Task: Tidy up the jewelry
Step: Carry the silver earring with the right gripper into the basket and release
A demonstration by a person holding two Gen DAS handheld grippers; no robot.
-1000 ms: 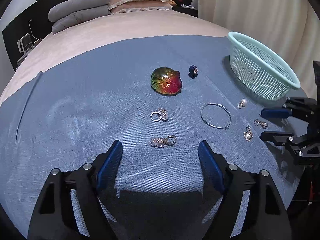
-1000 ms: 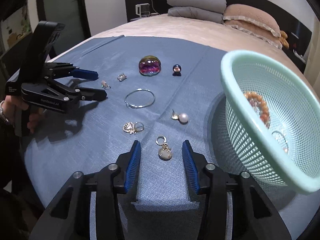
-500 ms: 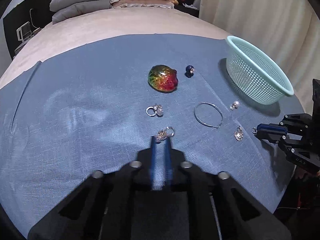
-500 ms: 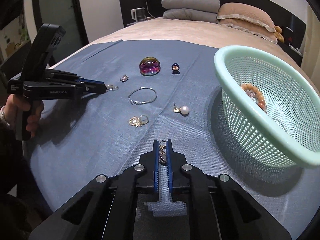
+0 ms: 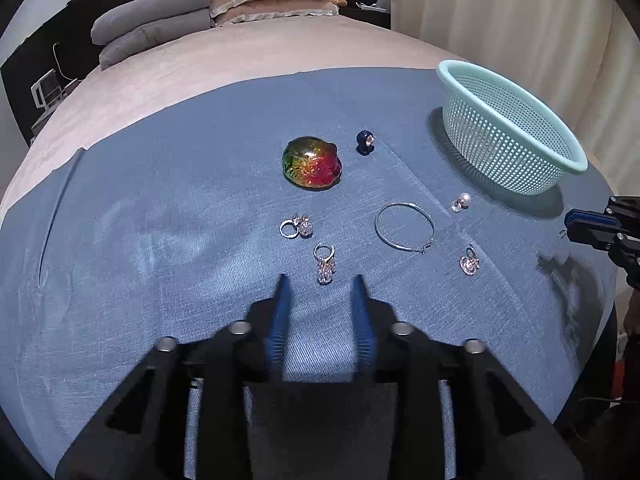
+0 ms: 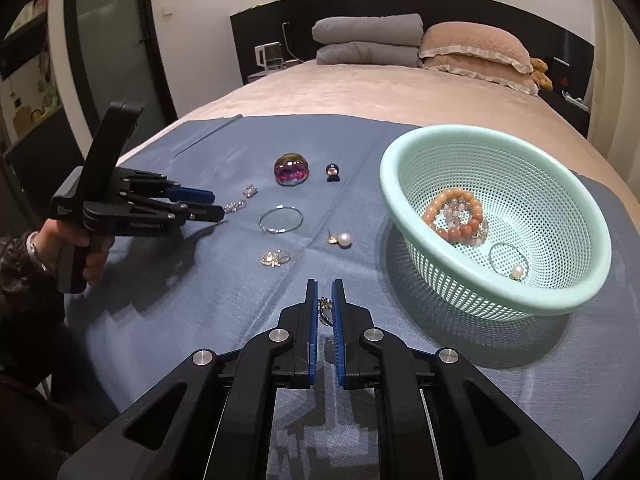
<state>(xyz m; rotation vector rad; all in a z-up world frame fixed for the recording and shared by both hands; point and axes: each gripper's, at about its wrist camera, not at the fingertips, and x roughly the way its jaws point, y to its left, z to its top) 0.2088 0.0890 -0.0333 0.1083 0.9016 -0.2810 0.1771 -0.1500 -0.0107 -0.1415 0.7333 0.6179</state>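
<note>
My right tool (image 6: 324,292) is clamped on a small gold earring (image 6: 325,309), which hangs between the blue pads just above the blue cloth (image 6: 200,280) spread on the bed, close to the mint basket (image 6: 576,296). Inside that basket I see a coral bead bracelet (image 6: 452,216), a thin hoop and a pearl piece.

My left tool (image 5: 320,280) has just been opening; its jaws stand apart with nothing pinched, and a crystal drop earring (image 5: 325,262) lies on the cloth just ahead of the tips, not gripped. Its twin (image 5: 296,227) lies just beyond, a silver hoop (image 5: 404,226) to the right, then a pearl stud (image 5: 461,202) near the basket and another gold earring (image 5: 469,262). Further back sit an iridescent glass dome (image 5: 312,162) and a small dark blue bead (image 5: 366,141).
</note>
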